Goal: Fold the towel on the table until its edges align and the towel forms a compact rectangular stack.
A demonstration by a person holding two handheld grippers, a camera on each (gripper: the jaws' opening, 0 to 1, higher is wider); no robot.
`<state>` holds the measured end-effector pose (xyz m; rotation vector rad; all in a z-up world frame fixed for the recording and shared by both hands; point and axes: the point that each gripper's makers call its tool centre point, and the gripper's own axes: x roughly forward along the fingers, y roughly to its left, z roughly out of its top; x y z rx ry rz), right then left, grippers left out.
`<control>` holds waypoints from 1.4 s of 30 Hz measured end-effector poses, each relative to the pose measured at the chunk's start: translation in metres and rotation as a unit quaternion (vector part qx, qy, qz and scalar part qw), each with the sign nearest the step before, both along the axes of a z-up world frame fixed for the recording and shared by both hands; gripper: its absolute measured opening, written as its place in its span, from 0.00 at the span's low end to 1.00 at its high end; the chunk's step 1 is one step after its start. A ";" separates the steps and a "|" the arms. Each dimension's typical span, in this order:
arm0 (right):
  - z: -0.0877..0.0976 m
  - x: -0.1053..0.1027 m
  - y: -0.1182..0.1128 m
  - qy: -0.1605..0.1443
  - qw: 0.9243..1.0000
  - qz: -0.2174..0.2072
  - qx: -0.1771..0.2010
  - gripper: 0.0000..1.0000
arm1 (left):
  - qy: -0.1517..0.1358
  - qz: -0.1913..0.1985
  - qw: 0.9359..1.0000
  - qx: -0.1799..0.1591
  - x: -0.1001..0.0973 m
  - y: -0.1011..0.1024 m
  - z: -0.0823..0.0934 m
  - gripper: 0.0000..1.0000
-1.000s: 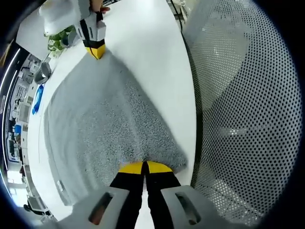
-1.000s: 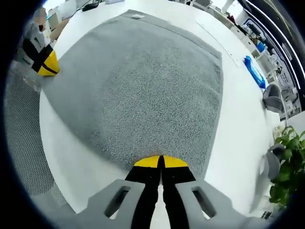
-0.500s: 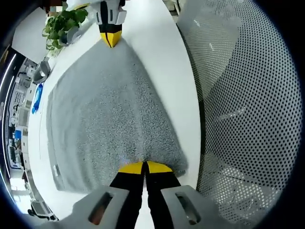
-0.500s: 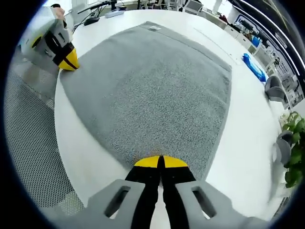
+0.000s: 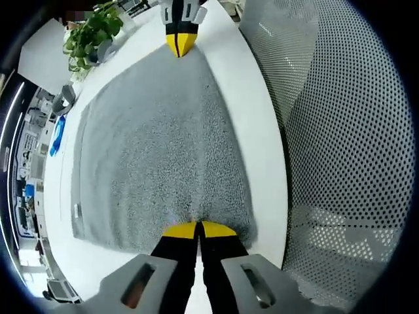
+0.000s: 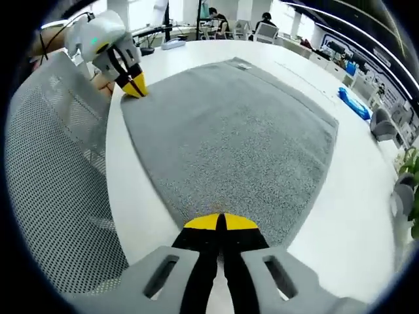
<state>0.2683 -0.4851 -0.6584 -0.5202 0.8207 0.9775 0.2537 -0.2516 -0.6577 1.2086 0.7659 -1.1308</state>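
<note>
Both tongs (image 5: 196, 229) (image 6: 219, 222) clamp towel (image 5: 157, 144) corners — plant (image 5: 88, 36) | blue object (image 6: 353, 104)

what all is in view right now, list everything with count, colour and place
towel: one, grey, spread flat on the table, a small label at its far edge
table: one, white, under the towel
mesh chair back: one, white perforated, beside the table's near edge
blue object: one, blue, on the table beyond the towel's side edge; too small to tell what it is
potted plant: one, green, past the table's far end in the left gripper view
people: a few, seated at desks in the background
left gripper: one, yellow-tipped black jaws, closed on a near corner of the towel
right gripper: one, yellow-tipped black jaws, closed on the other near corner
</note>
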 end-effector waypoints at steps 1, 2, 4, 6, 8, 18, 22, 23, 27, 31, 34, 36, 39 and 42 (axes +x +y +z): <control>0.000 -0.003 0.001 -0.001 1.000 0.001 0.003 0.00 | -0.001 0.001 1.000 -0.002 0.001 0.001 0.000 0.01; 0.000 -0.005 0.003 -0.003 1.000 0.004 0.004 0.00 | -0.002 0.002 1.000 -0.006 0.002 0.003 0.000 0.01; 0.000 -0.009 0.007 -0.009 1.000 0.017 0.002 0.00 | -0.001 0.011 1.000 -0.018 0.003 0.005 0.001 0.01; 0.000 -0.013 0.011 -0.007 0.999 0.041 0.004 0.00 | 0.000 0.014 1.000 -0.025 0.005 0.007 0.001 0.01; 0.001 -0.017 0.015 -0.002 0.998 0.055 0.016 0.00 | 0.003 0.025 0.999 -0.041 0.007 0.010 0.001 0.01; 0.001 -0.026 0.024 -0.001 0.995 0.101 0.022 0.00 | 0.020 0.106 0.988 -0.115 0.016 0.020 0.003 0.01; 0.003 -0.026 0.021 0.012 0.995 0.096 0.024 0.00 | 0.030 0.137 0.980 -0.142 0.013 0.028 0.004 0.03; 0.005 -0.027 0.018 0.015 0.995 0.098 0.021 0.00 | 0.000 0.126 0.983 -0.133 0.015 0.033 0.007 0.04; 0.006 -0.031 -0.002 0.000 0.993 0.115 -0.006 0.00 | 0.001 0.105 0.987 -0.125 -0.005 0.037 0.012 0.06; 0.007 -0.042 -0.015 0.010 0.993 0.118 -0.010 0.02 | 0.036 0.082 0.983 -0.159 -0.026 0.028 0.020 0.08; 0.003 -0.050 -0.025 0.003 0.990 0.138 -0.036 0.06 | 0.046 0.062 0.986 -0.150 -0.034 0.029 0.016 0.11; 0.001 -0.050 -0.027 -0.008 0.989 0.140 -0.045 0.07 | 0.048 0.055 0.988 -0.138 -0.035 0.030 0.010 0.11; 0.000 -0.048 -0.025 -0.012 0.989 0.139 -0.049 0.07 | 0.049 0.054 0.990 -0.121 -0.034 0.033 0.003 0.12; -0.001 -0.046 -0.031 -0.034 0.984 0.158 -0.080 0.06 | 0.047 0.057 0.990 -0.117 -0.033 0.035 0.002 0.12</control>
